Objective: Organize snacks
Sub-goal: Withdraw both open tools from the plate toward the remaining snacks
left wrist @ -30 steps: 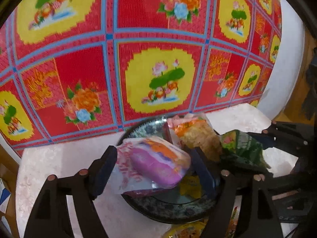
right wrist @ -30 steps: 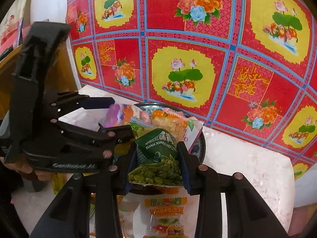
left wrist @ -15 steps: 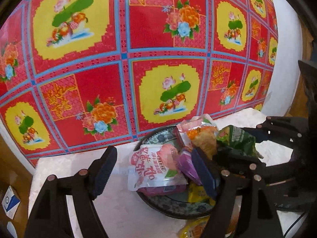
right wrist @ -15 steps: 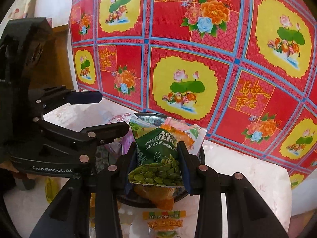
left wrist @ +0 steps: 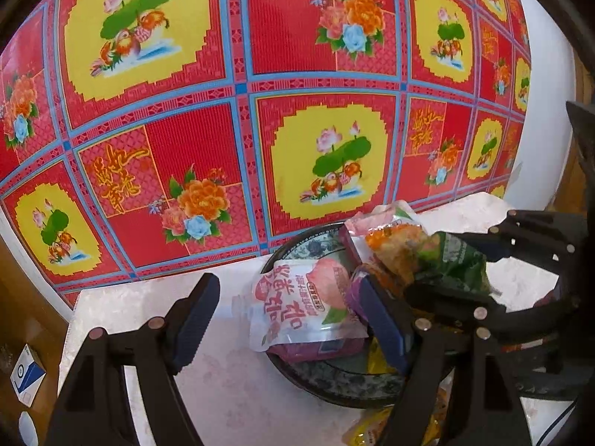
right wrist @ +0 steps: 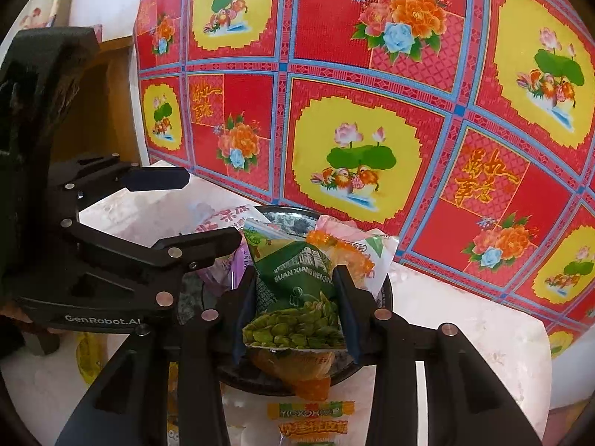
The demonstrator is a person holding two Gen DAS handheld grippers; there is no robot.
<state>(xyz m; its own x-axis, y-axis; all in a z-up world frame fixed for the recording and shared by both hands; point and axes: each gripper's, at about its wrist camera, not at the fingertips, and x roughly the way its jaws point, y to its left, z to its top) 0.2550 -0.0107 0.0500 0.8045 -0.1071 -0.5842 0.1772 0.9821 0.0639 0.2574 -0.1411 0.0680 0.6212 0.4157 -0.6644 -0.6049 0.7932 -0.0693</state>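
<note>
A green packet of broad beans [right wrist: 297, 297] is seen between the pads of the right gripper [right wrist: 295, 310], whose jaws have just been opening slightly; pad contact is kept. It is held over the dark patterned plate [left wrist: 334, 383] near the table's back edge. The left gripper [left wrist: 290, 319] is spread apart, empty, beside a peach-printed packet [left wrist: 297, 304] overhanging the plate's left rim.

Bright even light, strong fisheye bending, dark corners
</note>
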